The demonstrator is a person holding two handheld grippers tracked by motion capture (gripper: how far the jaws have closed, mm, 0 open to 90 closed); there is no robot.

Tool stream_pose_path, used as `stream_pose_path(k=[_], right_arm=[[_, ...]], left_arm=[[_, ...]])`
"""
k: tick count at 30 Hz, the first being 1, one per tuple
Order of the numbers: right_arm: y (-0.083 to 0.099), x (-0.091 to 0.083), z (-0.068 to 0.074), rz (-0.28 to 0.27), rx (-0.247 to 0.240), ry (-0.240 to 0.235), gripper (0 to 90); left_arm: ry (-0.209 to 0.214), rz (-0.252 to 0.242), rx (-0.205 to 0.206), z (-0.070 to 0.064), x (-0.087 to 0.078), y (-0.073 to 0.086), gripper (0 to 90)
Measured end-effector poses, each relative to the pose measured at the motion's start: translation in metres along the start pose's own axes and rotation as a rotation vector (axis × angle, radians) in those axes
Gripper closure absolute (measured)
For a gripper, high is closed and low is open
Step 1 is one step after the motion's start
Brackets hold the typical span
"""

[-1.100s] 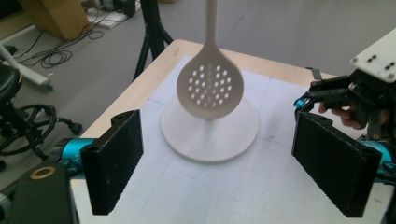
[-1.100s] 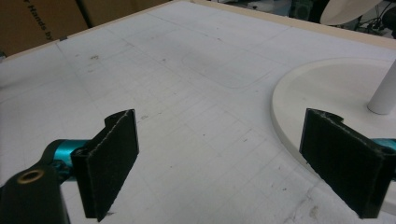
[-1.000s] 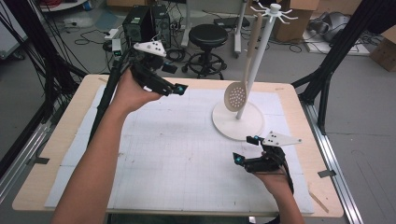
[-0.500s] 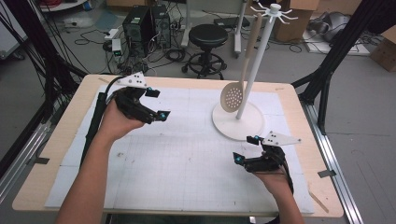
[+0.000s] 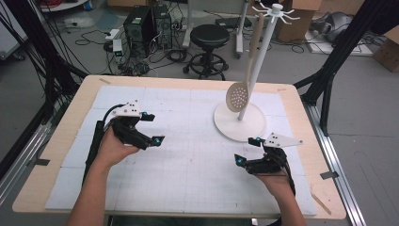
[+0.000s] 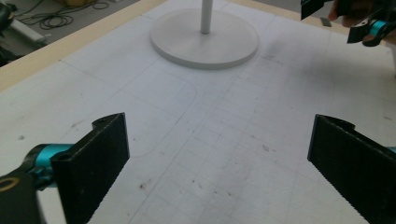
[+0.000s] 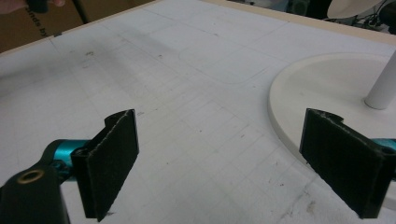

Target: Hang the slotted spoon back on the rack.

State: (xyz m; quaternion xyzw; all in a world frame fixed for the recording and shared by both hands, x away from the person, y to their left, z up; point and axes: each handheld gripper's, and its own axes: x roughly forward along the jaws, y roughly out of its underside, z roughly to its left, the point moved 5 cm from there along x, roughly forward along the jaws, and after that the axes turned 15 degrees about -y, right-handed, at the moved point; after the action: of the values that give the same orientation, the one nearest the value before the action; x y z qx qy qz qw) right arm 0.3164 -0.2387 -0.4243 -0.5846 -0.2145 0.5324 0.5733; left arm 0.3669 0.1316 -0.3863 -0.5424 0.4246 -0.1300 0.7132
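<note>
The left gripper [image 5: 149, 128] hovers over the white gridded mat [image 5: 188, 179] at about 9 o'clock on the table [image 5: 56, 141], its 2 jaws spread wide with nothing between them; the left gripper view shows bare mat in the gap. The right gripper [image 5: 248, 150] sits low at about 4 o'clock, jaws likewise released and empty, just beside the near edge of the stand's round base [image 5: 230, 129].

The white stand [image 5: 263, 42] rises at about 1 o'clock, with small hooks around its top. A perforated spoon [image 5: 238, 96] hangs from it, its pale wooden handle running up beside the pole and its round holed bowl hanging low near the base.

In the right gripper view the base [image 7: 317, 79] lies just beyond the right-hand jaw. The 2 grippers are well apart.
</note>
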Motion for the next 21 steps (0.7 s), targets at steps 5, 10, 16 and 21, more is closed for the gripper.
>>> stream_pose_path(k=[5, 10, 16, 21], right_arm=[[0.001, 0.001, 0.000, 0.012, -0.004, 0.001, 11.1], [0.000, 0.000, 0.001, 0.010, 0.000, 0.004, 11.1], [0.001, 0.001, 0.000, 0.009, 0.000, 0.001, 11.1], [0.003, 0.000, -0.002, 0.016, 0.005, 0.003, 11.1]], left_arm=[[0.001, 0.003, 0.001, -0.004, -0.003, 0.012, 5.0], [0.002, -0.003, 0.009, -0.006, -0.006, 0.021, 5.0], [0.007, 0.012, -0.012, 0.001, -0.003, 0.035, 5.0], [0.000, 0.014, -0.007, 0.002, -0.003, 0.038, 5.0]])
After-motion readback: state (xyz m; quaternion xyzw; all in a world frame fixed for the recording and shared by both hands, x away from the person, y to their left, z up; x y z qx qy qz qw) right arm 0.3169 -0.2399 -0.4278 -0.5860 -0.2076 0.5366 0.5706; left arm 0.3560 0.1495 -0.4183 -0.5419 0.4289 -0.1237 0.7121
